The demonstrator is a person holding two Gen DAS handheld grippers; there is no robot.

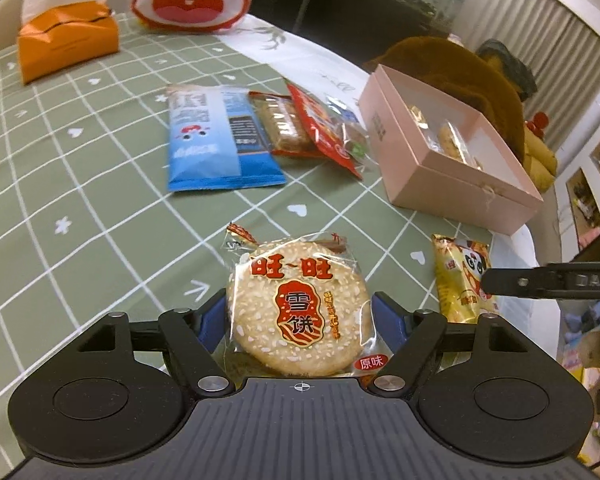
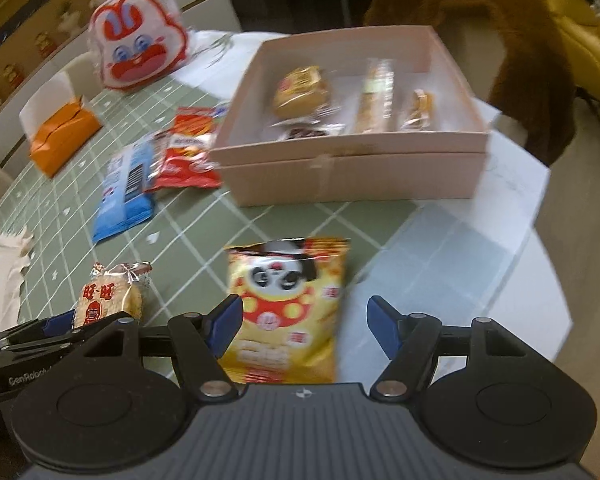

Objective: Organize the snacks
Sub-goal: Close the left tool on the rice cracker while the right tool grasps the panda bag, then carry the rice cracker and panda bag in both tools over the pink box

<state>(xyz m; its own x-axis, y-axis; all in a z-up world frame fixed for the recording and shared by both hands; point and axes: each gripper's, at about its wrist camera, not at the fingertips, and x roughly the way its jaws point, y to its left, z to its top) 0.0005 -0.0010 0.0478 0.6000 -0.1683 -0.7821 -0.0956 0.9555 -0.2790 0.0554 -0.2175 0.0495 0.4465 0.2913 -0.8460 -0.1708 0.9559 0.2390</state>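
Glossy round rice cracker pack (image 1: 300, 312) between left tool (image 1: 298, 316) pads.

left gripper (image 1: 299, 312) | black body, blue jaws, silver screws, ribbed grey housing

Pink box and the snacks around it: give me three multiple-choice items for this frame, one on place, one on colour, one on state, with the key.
1. Where is the yellow panda bag?
A. In the pink box
B. On the table between the right gripper's fingers
C. Under the tissue box

2. What colour is the tissue box?
A. Orange
B. Blue
C. Black

3. What does the left gripper have between its pads?
A. Nothing
B. The blue packet
C. The rice cracker

Key: B, it lies outside the box, between the fingers; A, its sides are plainly orange; C, the blue pads flank the cracker's wrapper.
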